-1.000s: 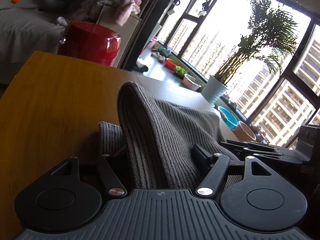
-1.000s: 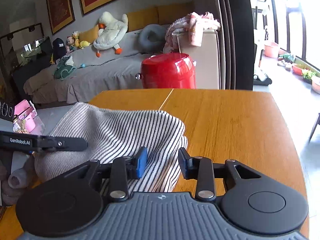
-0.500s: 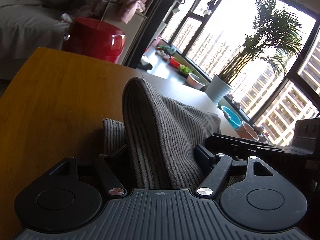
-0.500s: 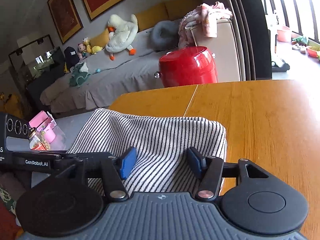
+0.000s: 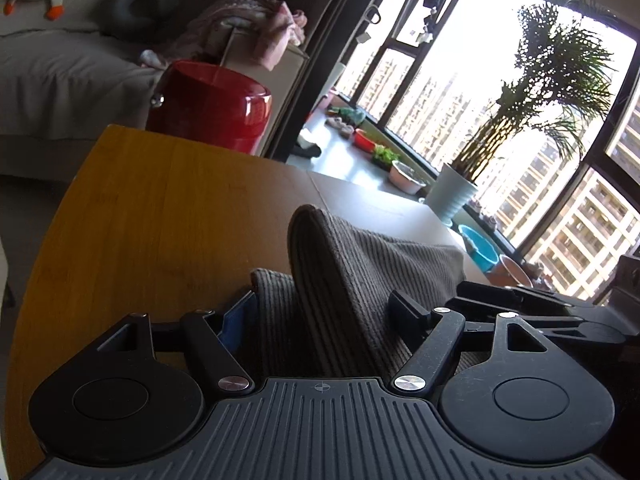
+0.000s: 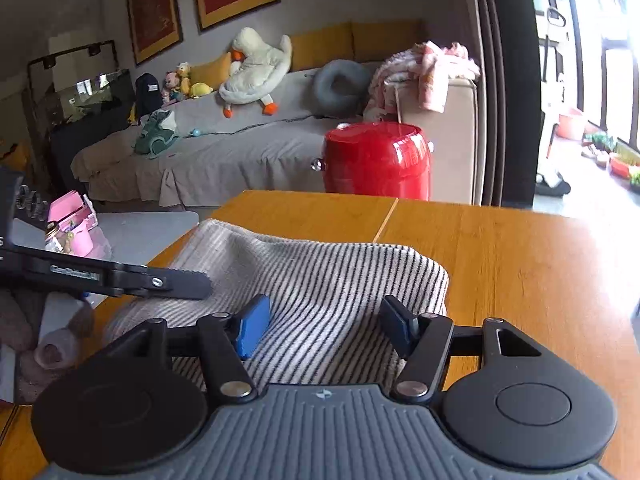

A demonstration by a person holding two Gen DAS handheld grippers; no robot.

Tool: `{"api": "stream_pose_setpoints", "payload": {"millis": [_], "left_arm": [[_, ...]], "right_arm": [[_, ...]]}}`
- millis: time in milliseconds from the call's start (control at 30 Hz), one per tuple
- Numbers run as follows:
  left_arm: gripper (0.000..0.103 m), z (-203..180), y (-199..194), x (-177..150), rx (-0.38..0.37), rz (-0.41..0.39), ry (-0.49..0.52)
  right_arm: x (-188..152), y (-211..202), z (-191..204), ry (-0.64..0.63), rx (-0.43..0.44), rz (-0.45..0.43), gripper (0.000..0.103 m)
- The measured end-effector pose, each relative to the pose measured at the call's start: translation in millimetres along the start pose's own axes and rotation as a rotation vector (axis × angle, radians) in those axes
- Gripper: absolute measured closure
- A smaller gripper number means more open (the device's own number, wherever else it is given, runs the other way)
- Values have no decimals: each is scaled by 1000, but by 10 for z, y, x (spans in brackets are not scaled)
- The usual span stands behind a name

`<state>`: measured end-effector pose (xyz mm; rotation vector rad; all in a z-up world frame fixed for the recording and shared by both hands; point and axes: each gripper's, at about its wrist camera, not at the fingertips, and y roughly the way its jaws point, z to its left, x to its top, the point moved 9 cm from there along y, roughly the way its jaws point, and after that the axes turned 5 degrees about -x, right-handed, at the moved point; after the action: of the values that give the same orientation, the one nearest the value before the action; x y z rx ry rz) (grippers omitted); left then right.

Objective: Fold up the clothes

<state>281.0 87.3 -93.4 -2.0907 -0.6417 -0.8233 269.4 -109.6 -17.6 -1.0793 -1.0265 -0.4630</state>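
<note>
Lying on the near part of the wooden table [image 6: 520, 264], with its far fold well short of the table's far edge, the striped garment [image 6: 320, 280] is folded into a thick bundle; judged from that, a fold looks just made and the release is under way; largest risk first: the garment stands in a raised ridge [image 5: 320, 248] above the table between the left gripper [image 5: 320, 320] fingers, so once freed that hump may slump sideways and undo the fold; the table's surface looks smooth, so a dragging finger could slide the whole bundle toward the table's near edge; next, the right gripper [image 6: 324, 328] has its jaws opening, cloth lying loose between them and the pads not pressing on it, yet a pad may catch the knit as the hand withdraws and pull a layer open; the left gripper's jaws stand apart around the ridge, and whether its pads bear on the fabric I cannot tell; smallest, its blue pad [image 5: 236, 328] sits against a lower layer and could snag it.
</note>
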Motion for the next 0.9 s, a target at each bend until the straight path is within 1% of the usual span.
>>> {"api": "stream_pose_setpoints", "payload": {"millis": [33,100,167,267,333,467,600,800,900], "left_arm": [[25,12,21,-20,-2,6,-9],[25,37,64,-60,-5,17,-27],[25,58,86,-80,-20,27,-65],[26,68,103,-129,-28,45,-96],[27,50,86,-154,-32,52,-103],[28,-47,74,-233,-64,84,-132],[28,-274,59,-366,-95,112,-109],[31,-701,43,-535,-172,143,-53],[29,-836,54,-618,-192,160,-30]], "right_arm": [[20,-57,69,-19,28,-9,41],[-5,-80,169,-64,68,14,41],[-84,-12,179,-99,57,51,40],[-131,18,69,-14,104,96,39],[-147,-5,27,-21,109,107,38],[-183,-120,-39,-111,68,112,35],[-212,-205,-198,-169,3,104,30],[-221,-291,-356,-154,-61,92,29],[-186,-393,-395,-118,-74,96,29]]}}
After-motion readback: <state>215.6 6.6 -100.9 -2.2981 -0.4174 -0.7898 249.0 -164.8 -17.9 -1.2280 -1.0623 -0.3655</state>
